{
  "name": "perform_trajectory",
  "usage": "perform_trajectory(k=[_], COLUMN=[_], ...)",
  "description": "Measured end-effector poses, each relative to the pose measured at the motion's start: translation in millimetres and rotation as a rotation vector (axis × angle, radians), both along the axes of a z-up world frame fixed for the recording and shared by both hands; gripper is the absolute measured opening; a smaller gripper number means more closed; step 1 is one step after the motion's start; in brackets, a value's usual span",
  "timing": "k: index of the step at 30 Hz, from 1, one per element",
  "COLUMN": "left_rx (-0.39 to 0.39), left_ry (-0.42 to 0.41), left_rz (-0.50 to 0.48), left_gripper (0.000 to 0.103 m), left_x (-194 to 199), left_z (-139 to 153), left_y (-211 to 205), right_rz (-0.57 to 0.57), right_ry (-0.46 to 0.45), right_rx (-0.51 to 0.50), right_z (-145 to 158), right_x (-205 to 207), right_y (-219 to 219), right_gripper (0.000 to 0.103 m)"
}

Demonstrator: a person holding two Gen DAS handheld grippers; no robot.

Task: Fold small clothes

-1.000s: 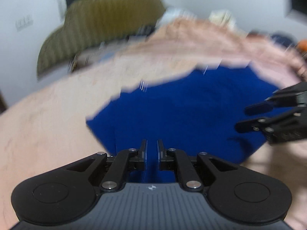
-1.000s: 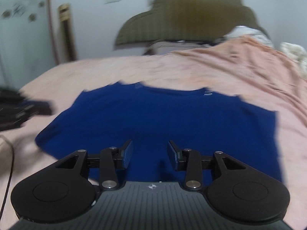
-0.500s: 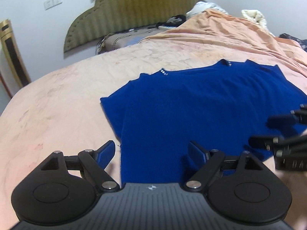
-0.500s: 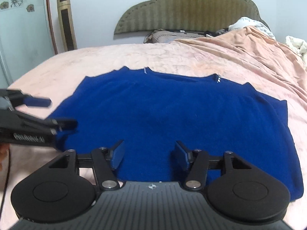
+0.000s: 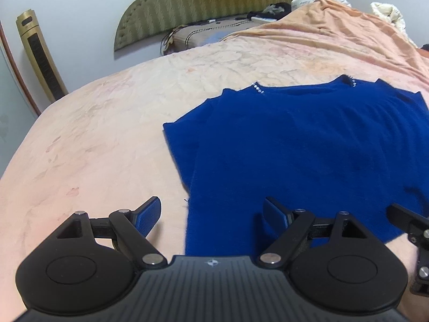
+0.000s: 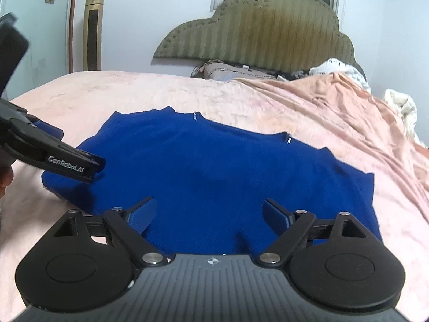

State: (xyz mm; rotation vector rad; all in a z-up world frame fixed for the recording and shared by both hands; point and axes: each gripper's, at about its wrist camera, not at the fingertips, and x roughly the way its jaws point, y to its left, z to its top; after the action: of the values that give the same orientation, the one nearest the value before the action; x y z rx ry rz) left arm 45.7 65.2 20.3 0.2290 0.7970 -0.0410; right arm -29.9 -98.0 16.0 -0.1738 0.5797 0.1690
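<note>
Blue sweater [image 6: 214, 171] lying flat on my pink bedspread [image 5: 102, 139], neckline toward the headboard [image 6: 254, 35].

My left gripper [image 5: 213, 213] sits at the sweater's near-left corner, right gripper [image 6: 209, 214] over its near hem, both spread wide, holding nothing.

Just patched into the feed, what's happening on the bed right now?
A person holds a gripper in each hand over a blue top spread flat on a pink bedspread. The left gripper and right gripper are both open and hold nothing. The left one sits at the top's near left corner, one finger over the blanket; the right one is over the near hem. No fold shows yet. A headboard stands beyond.
</note>
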Motion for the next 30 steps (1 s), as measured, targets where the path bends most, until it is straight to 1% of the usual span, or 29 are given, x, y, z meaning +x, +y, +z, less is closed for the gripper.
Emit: perform_trajectory(k=[3,7,17,23,26,28,30], left_rx=[0.019,0.001,0.015,0.006,-0.041,-0.106,-0.177], left_ry=[-0.004,0.014,0.035,0.036,0.025,0.024,0.049], left_rz=[0.022,0.036,0.053,0.039,0.044,0.051,0.060], left_gripper=[0.084,0.084,0.084,0.084,0.084,0.084,0.084], left_x=[3.3,7.8,17.6,24.7,35.2,47.2,63.1], left_z=[0.1,-1.3,-7.5,-5.9,-0.5,2.0,1.7], left_y=[-0.4,0.5,2.7,6.7,23.4,42.2,62.7], right_rz=[-0.011,-0.013,0.001,0.020,0.034,0.057,0.100], right_ry=[-0.015,-0.025,-0.029,-0.049,-0.065,-0.079,-0.093], right_rx=[-0.005,0.004,-0.011,-0.059,-0.103,-0.131,-0.165], right_z=[2.7,2.5,-2.8,-1.8,-1.3,-0.9,-2.2], right_x=[-0.8,-3.4,-4.5,-6.9,-9.1,-12.6,-18.1], right_y=[-0.4,-1.6,4.1,13.7,22.4,30.4,42.0], right_gripper=[0.092,0.092,0.092,0.094,0.097,0.097,0.097])
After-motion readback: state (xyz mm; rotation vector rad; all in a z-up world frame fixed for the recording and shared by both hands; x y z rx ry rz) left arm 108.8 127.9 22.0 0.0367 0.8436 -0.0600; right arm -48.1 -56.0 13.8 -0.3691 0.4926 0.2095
